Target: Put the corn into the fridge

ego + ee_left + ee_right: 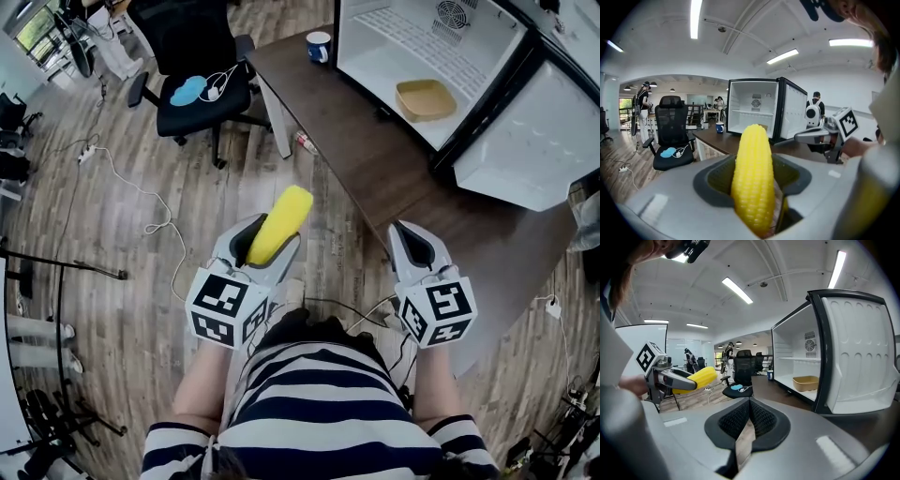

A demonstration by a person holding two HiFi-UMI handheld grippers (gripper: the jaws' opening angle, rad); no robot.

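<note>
A yellow corn cob (278, 224) is clamped in my left gripper (260, 246), which is shut on it over the wooden floor, left of the table. In the left gripper view the corn (753, 178) stands up between the jaws and hides part of the fridge (757, 110) behind it. The small white fridge (441, 56) lies open on the dark table (356, 141), its door (534, 141) swung to the right. My right gripper (413, 246) is shut and holds nothing, hovering at the table's near edge. From the right gripper view the corn (696, 378) shows at the left.
A tan tray (425, 99) sits inside the fridge. A blue and white mug (319, 46) stands at the table's far corner. A black office chair (202, 89) with a blue item is to the left. Cables (141, 202) run over the floor.
</note>
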